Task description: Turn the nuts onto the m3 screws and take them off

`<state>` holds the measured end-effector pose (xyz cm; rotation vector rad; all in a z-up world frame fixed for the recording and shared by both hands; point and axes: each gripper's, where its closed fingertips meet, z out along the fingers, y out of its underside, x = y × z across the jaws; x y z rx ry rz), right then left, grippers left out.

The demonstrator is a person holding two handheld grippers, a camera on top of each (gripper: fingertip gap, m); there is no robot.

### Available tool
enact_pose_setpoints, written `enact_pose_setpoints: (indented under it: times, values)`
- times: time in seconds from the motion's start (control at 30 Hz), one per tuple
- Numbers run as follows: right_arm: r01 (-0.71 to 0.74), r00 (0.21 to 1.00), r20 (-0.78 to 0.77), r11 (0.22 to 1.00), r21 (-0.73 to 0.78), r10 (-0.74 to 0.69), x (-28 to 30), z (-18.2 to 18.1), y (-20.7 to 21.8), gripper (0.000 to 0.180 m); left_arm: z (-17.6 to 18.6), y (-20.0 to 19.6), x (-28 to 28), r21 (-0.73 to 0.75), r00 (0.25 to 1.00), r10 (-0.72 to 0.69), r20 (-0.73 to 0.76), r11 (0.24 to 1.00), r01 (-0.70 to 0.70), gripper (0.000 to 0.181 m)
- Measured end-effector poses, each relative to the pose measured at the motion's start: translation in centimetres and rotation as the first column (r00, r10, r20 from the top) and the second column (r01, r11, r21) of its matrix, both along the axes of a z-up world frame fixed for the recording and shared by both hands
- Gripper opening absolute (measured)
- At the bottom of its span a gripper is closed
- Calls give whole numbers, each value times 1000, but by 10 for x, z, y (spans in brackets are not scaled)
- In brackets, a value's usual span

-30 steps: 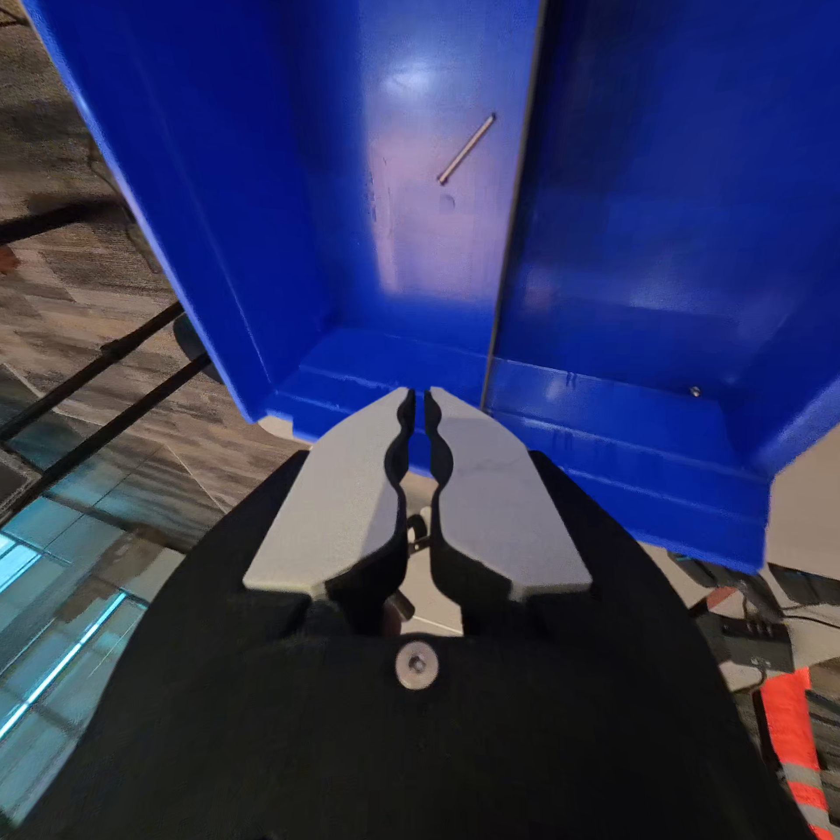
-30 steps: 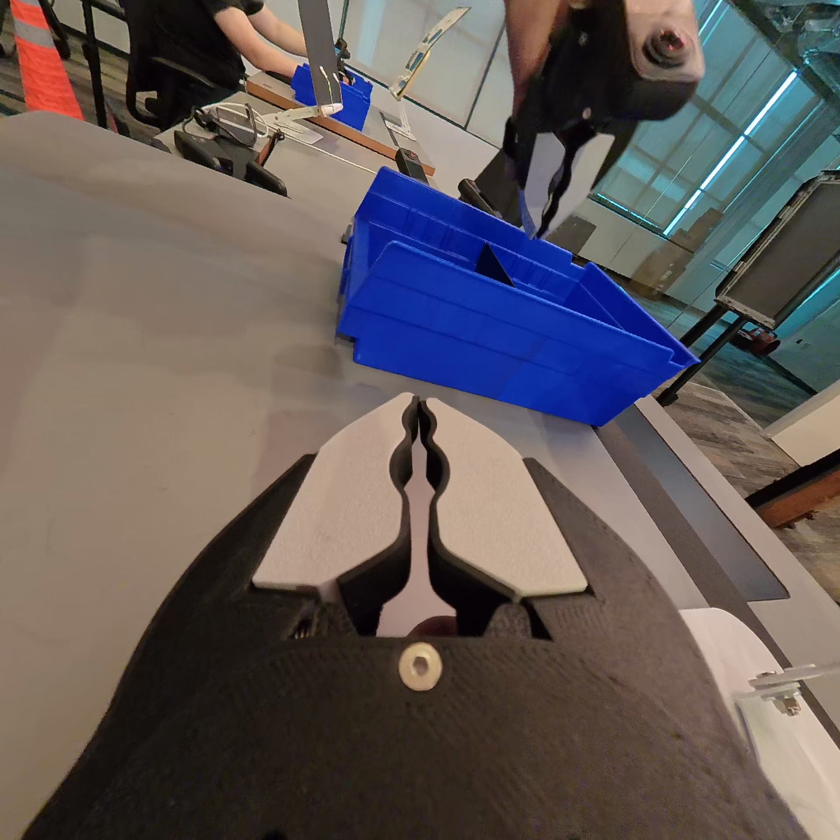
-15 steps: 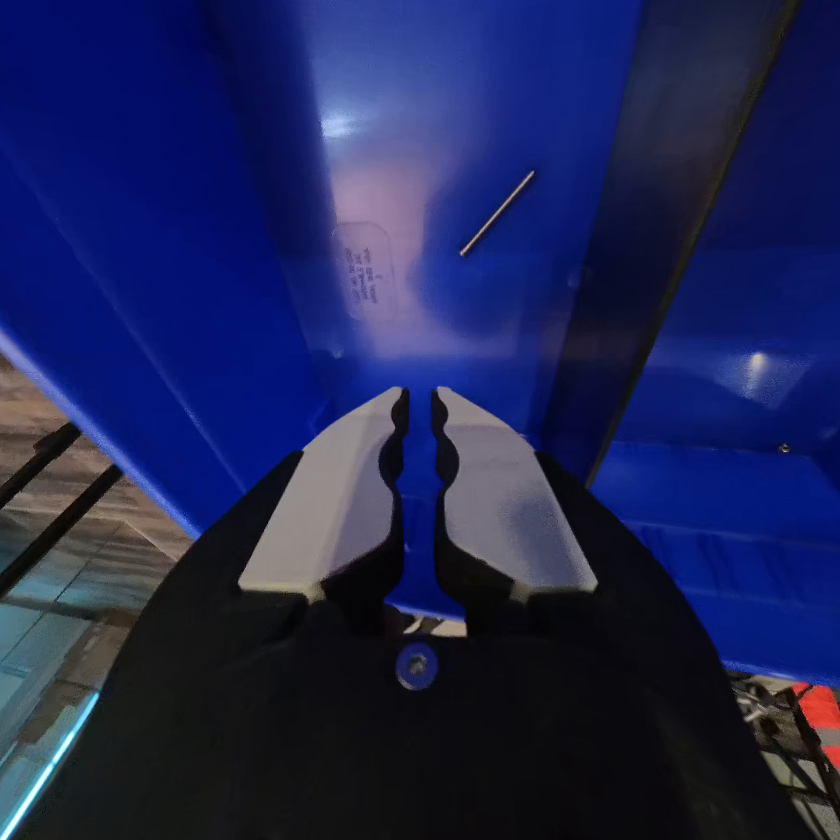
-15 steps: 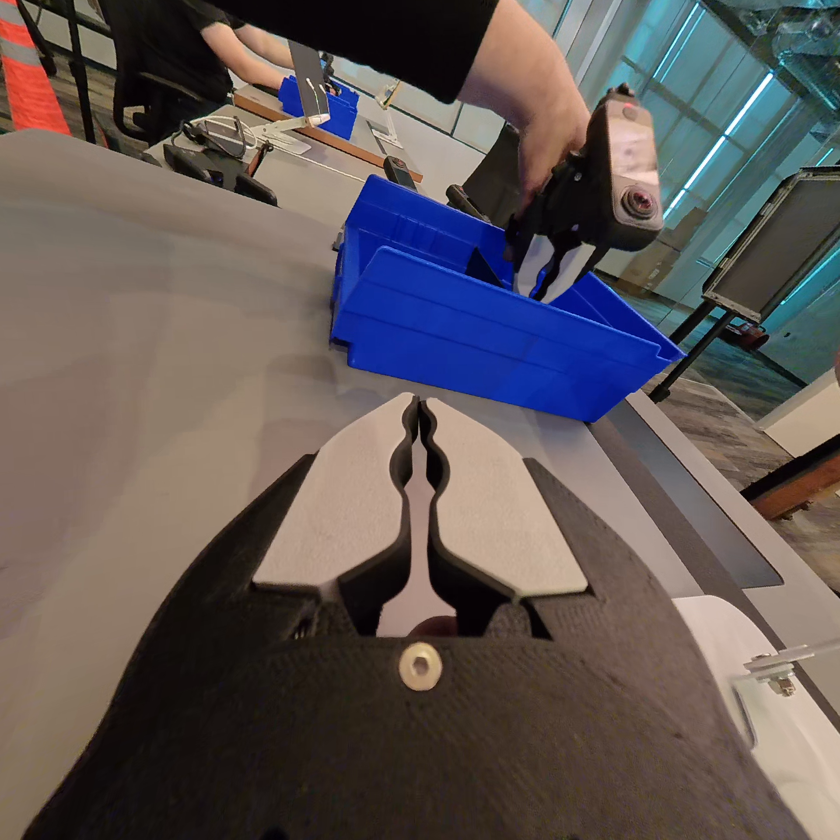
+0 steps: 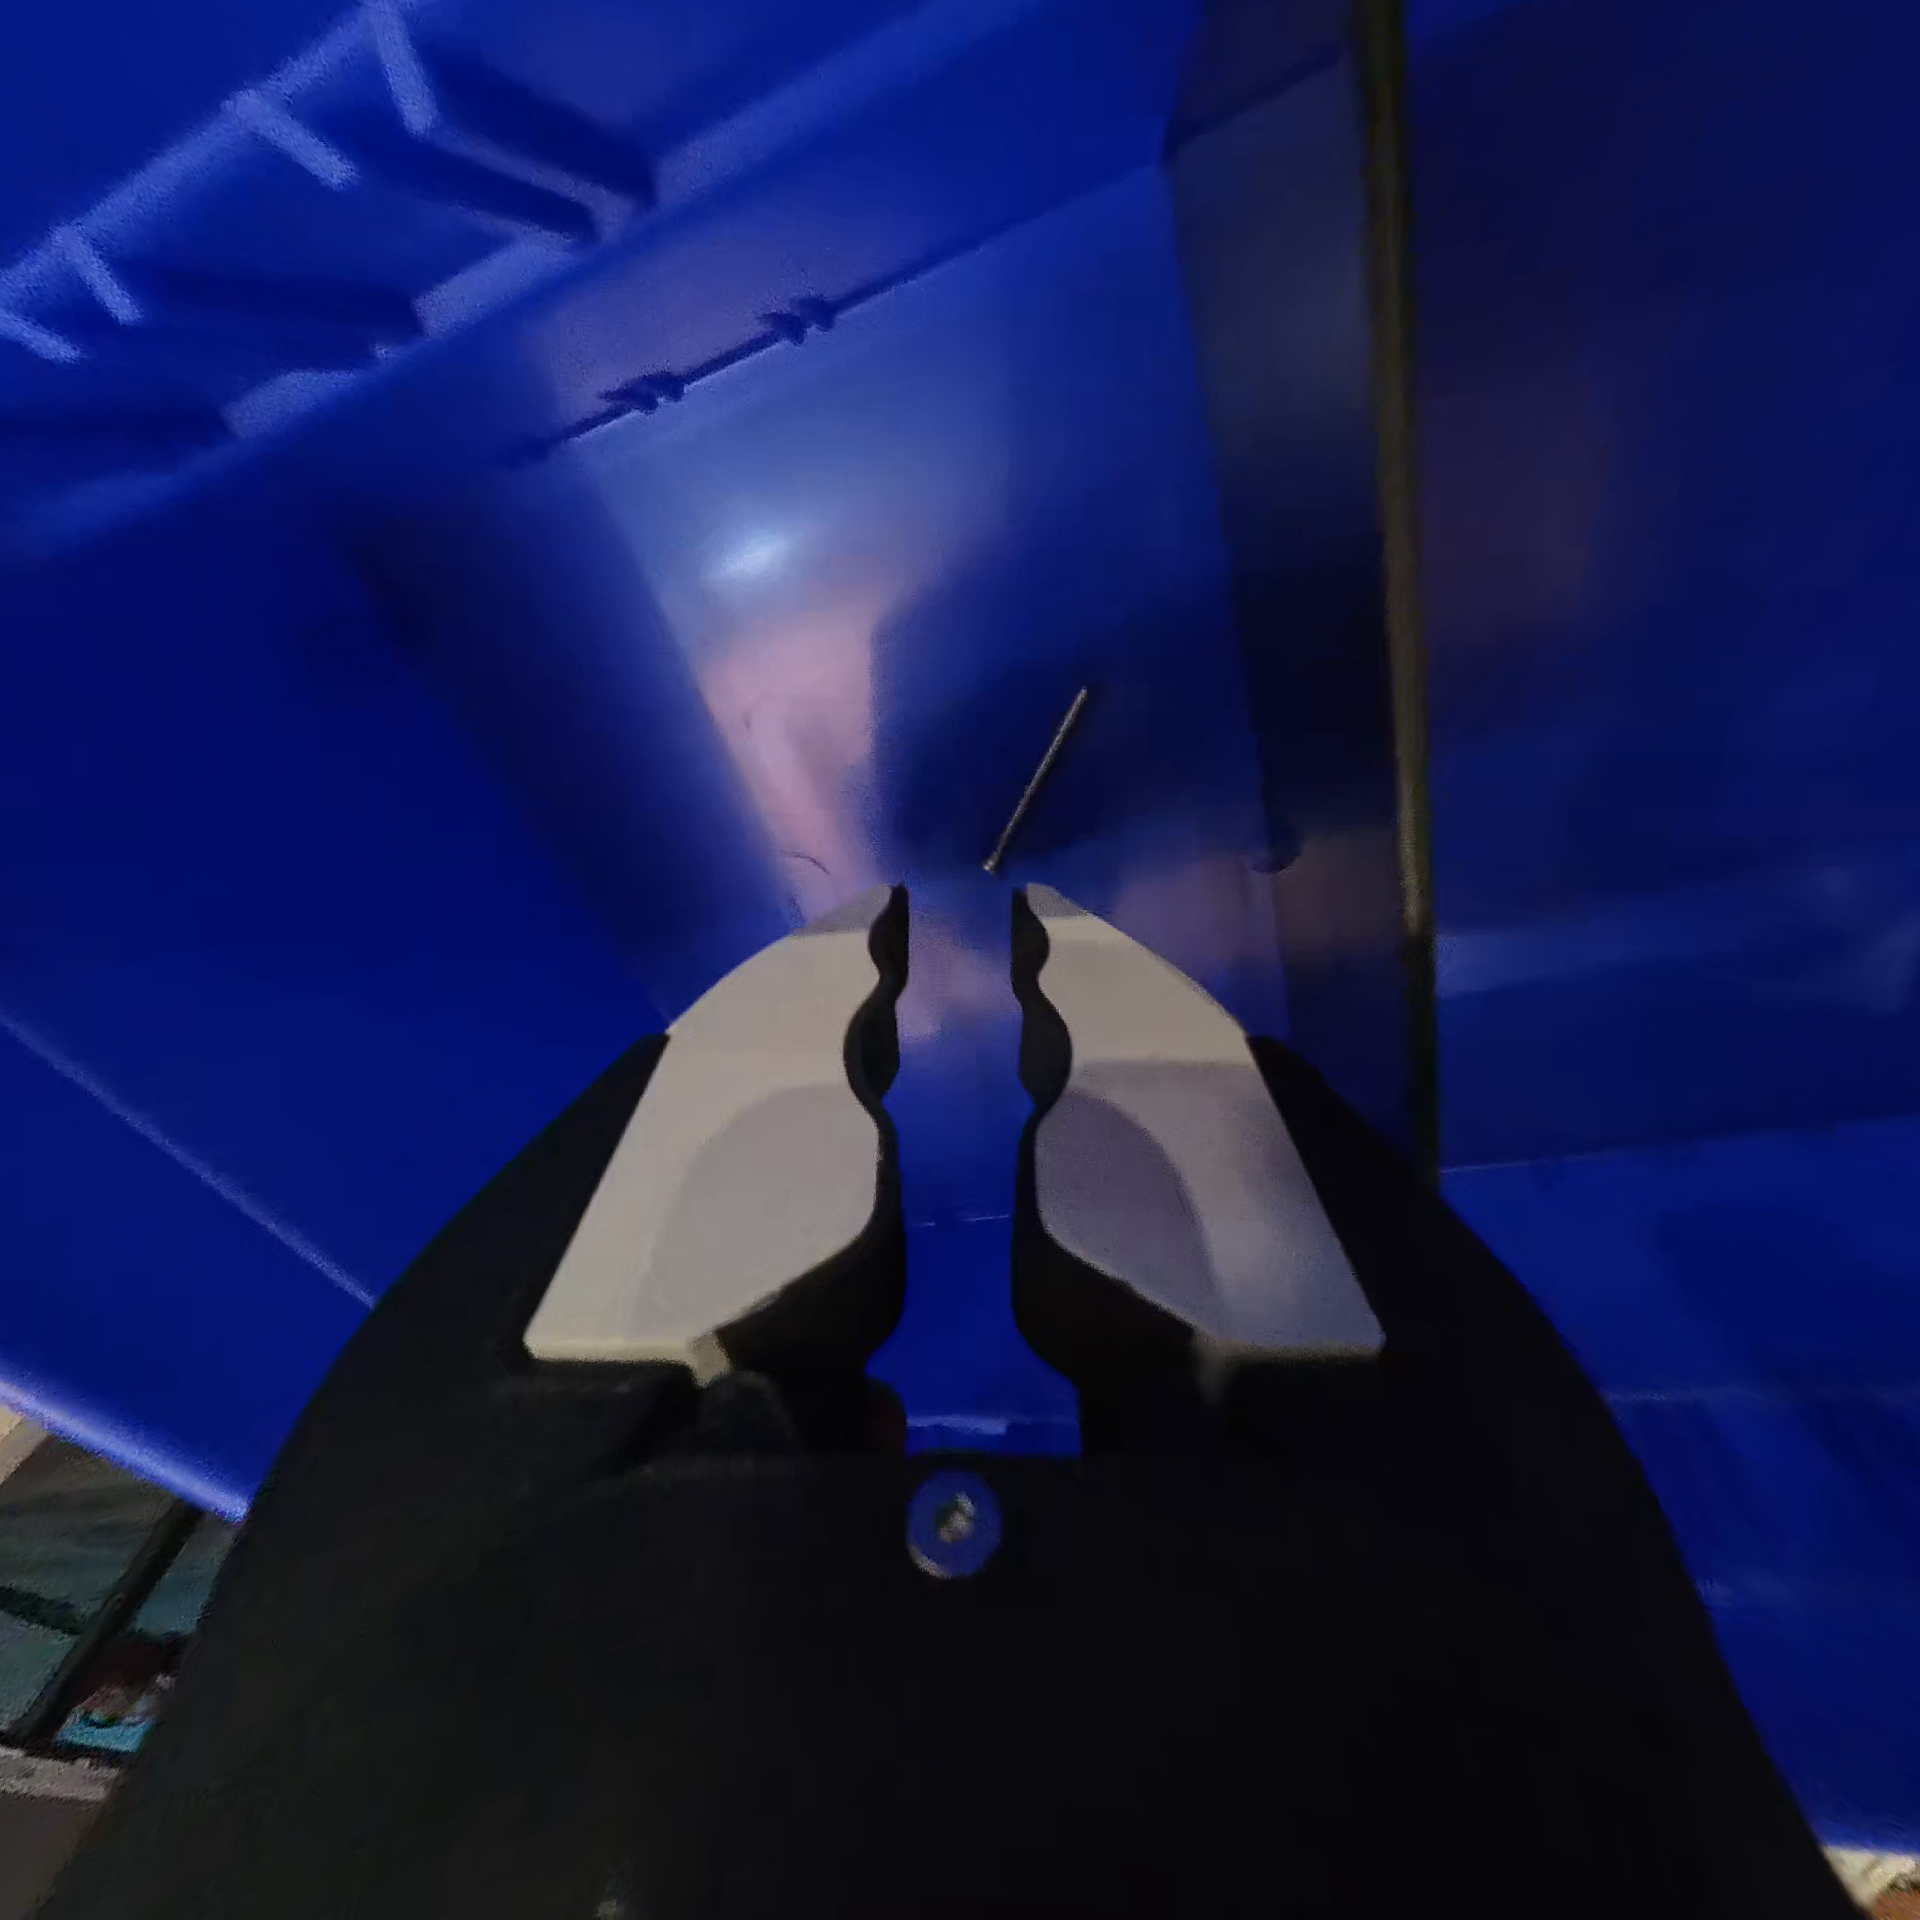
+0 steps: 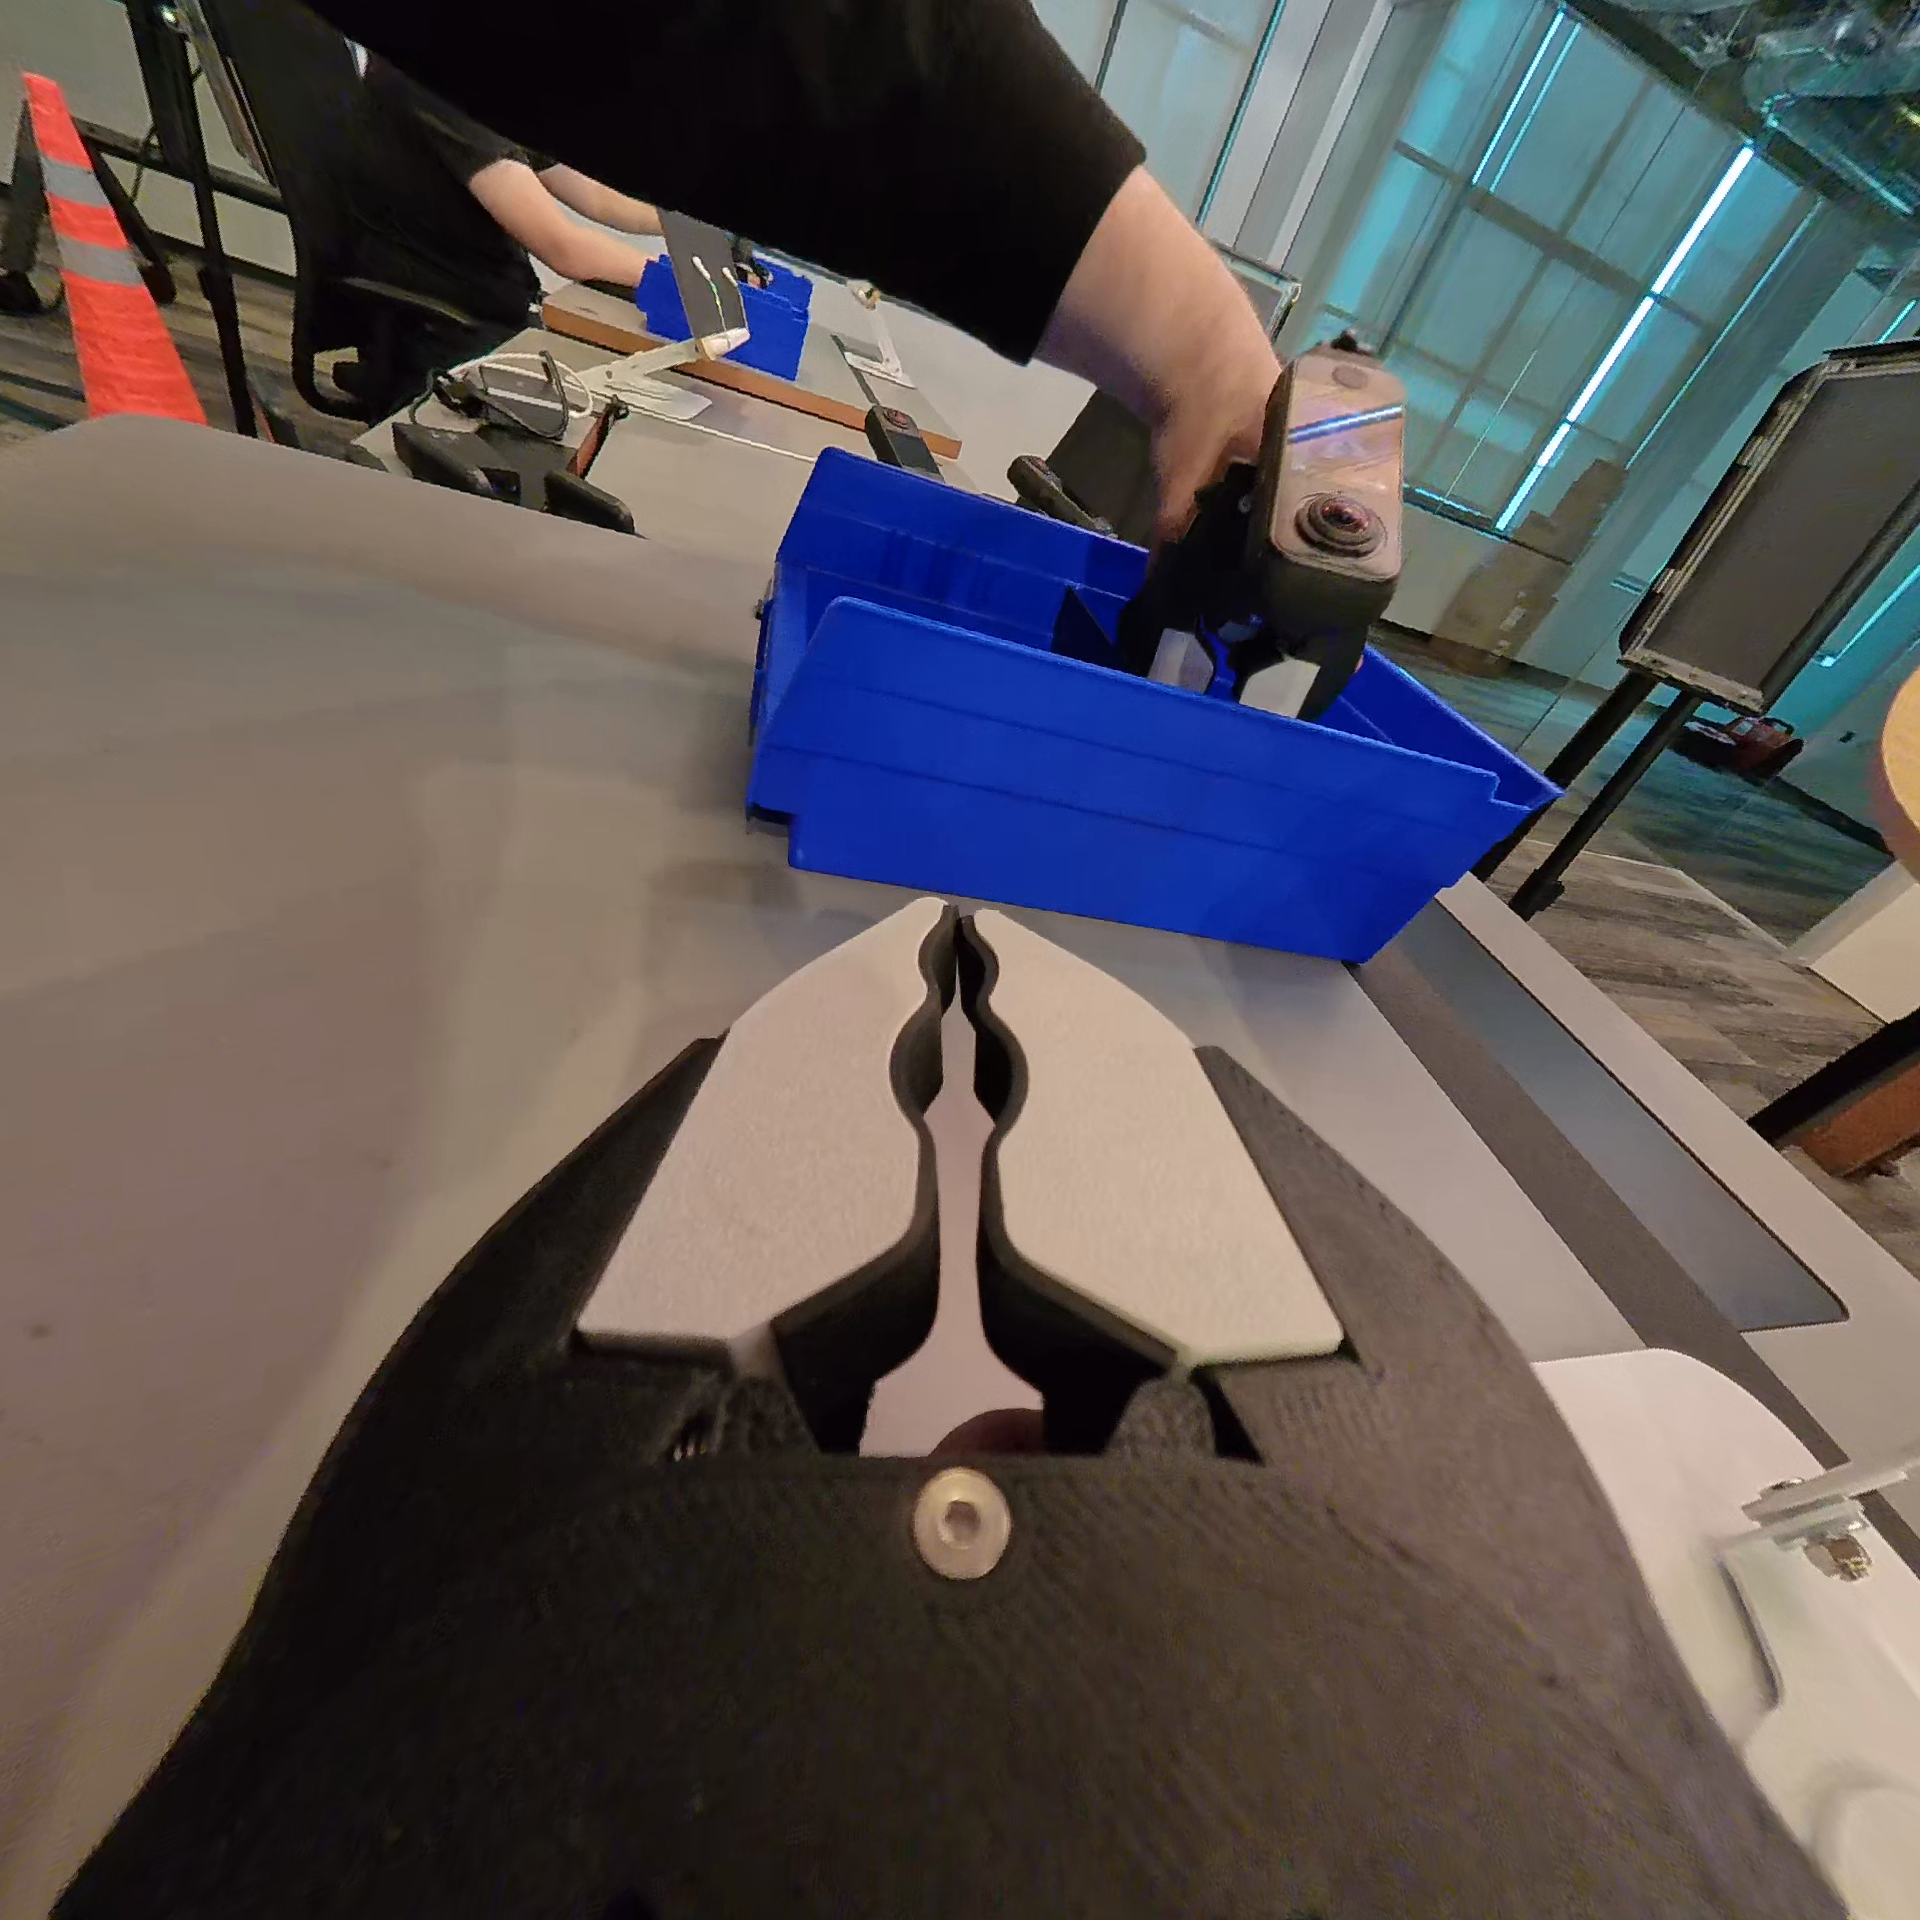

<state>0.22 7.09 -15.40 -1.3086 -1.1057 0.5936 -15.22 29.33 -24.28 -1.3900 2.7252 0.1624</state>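
Observation:
A thin metal screw [image 5: 1039, 777] lies on the floor of a blue plastic bin [image 5: 520, 831]. My left gripper [image 5: 961, 891] is down inside the bin, open by a narrow gap, its tips just short of the screw's near end. In the right wrist view the same bin [image 6: 1091, 790] stands on the grey table [image 6: 364, 831], and the left gripper [image 6: 1236, 665] reaches into it in a person's hand. My right gripper [image 6: 954, 920] is shut and empty, low over the table in front of the bin. No nut shows.
A black divider [image 5: 1397, 623] splits the bin just right of the screw. A white base with a clear bracket [image 6: 1797, 1527] sits at the right. Another person works at a far table with a second blue bin [image 6: 727, 312]. An orange cone [image 6: 94, 260] stands at the left. Across from one pair of fingers to the other is roughly 30 cm.
My left gripper has dropped into the bin and come up to the screw, and its jaws have opened a little. The right gripper has stayed shut and nearly still.

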Motion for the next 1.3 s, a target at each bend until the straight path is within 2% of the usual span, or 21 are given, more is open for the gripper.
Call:
enact_pose_setpoints:
  times: [0.17,0.27,0.53,0.8,0.93,1.07,1.2,1.3]
  values:
    - [-1,1000,-6,1000,-6,1,1,1,0,0,-3,-8,9,-79,999,8,52,997,-4,16]
    - [-2,1000,-9,1000,-6,2,1,1,0,0,-7,-7,0,-84,1000,-2,-8,996,1,14]
    - [-1,1000,-20,1000,-7,1,2,2,1,0,-7,-11,-3,-115,999,-13,-36,993,9,3]
    - [-2,1000,-21,1000,-2,2,2,3,0,0,-2,-3,2,-48,998,50,47,998,-48,2]
    - [-2,1000,-24,1000,0,2,2,3,0,0,24,8,1,27,994,85,75,996,-87,2]
    - [-1,1000,-28,1000,5,2,4,4,-2,0,74,-1,-6,64,982,138,131,987,-147,2]
    - [-7,1000,-27,1000,11,8,8,4,-6,0,121,-45,-19,95,981,154,118,982,-165,2]
    - [-11,1000,-23,1000,16,11,11,4,-11,0,145,-93,-18,94,974,167,155,979,-183,2]
